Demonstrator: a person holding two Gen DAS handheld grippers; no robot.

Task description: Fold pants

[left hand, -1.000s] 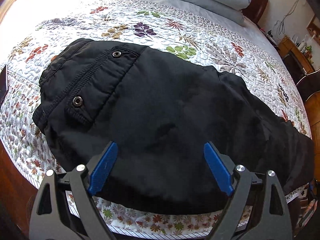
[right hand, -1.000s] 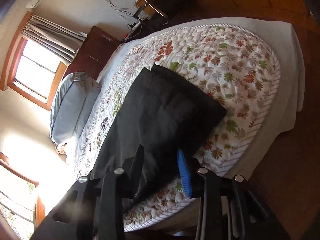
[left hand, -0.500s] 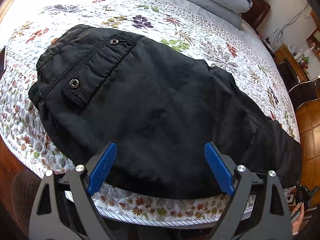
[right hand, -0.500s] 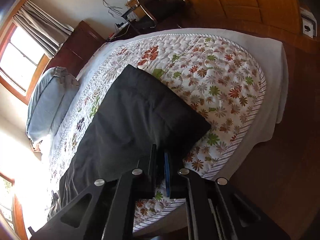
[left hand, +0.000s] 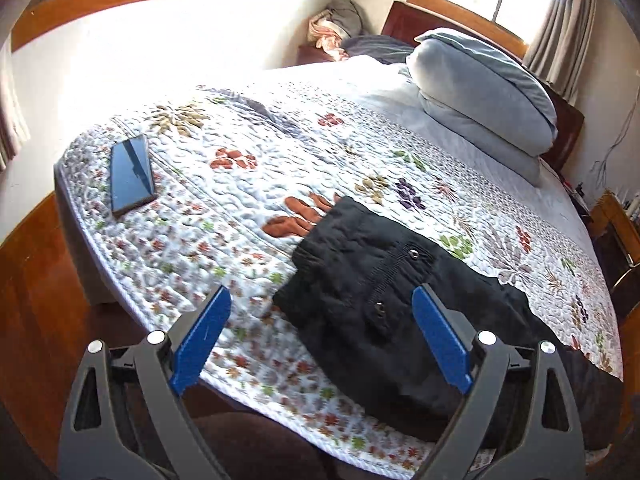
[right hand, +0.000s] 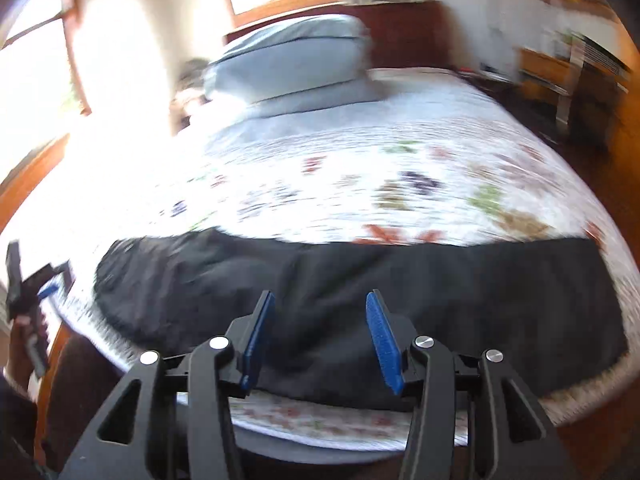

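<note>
Left wrist view shows my left tongs (left hand: 320,340) spread empty above the pants (left hand: 384,312) lying along the bed (left hand: 224,200) edge, right tongs (right hand: 316,336) also released, so a careless grab risks dragging them off.

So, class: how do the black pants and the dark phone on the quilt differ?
The black fabric pants are large, soft and creased; the dark flat phone is small, rigid and glossy. The pants lie by the near edge of the floral quilt; the phone lies near its left corner. Both rest flat and ungripped.
</note>
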